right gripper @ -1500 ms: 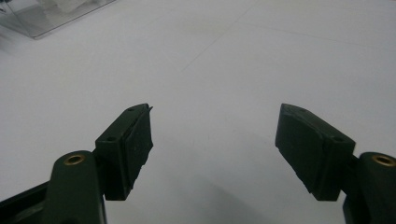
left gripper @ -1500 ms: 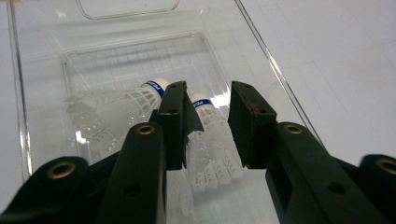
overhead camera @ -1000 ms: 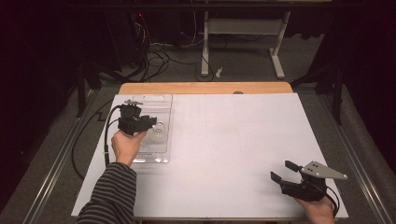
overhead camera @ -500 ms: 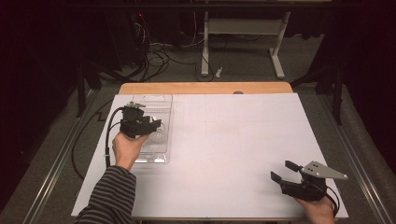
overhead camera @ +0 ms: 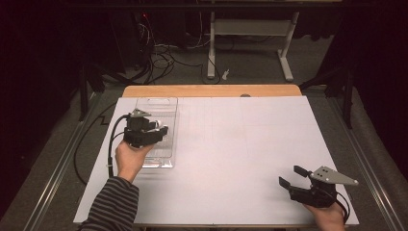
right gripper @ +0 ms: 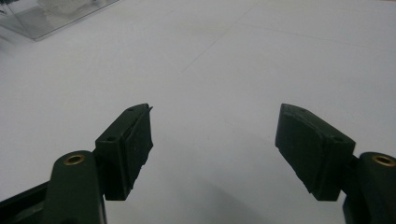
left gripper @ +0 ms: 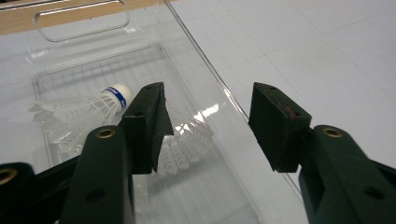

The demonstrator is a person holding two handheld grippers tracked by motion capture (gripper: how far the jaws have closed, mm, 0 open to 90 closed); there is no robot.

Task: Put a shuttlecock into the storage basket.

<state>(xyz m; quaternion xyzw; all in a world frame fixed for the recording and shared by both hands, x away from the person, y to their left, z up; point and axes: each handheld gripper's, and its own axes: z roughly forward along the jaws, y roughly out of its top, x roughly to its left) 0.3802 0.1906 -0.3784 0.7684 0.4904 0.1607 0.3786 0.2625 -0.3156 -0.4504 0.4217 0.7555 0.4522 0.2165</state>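
Inspector: High view first. Where do the tongs stand?

Operator: I see the left gripper (overhead camera: pixel 161 131) over the clear tray (overhead camera: pixel 159 103) at the table's left side. Its jaws have just been opening and stand released, nothing between them. The right gripper (overhead camera: pixel 292 176) sits near the right front corner, jaws spread, nothing held.

Inspector: And the shuttlecocks?

Operator: In the left gripper view I see two in the tray: one shuttlecock (left gripper: pixel 88 108) with a blue-banded cork, a second shuttlecock (left gripper: pixel 187 140) beside it, partly behind the left jaw.
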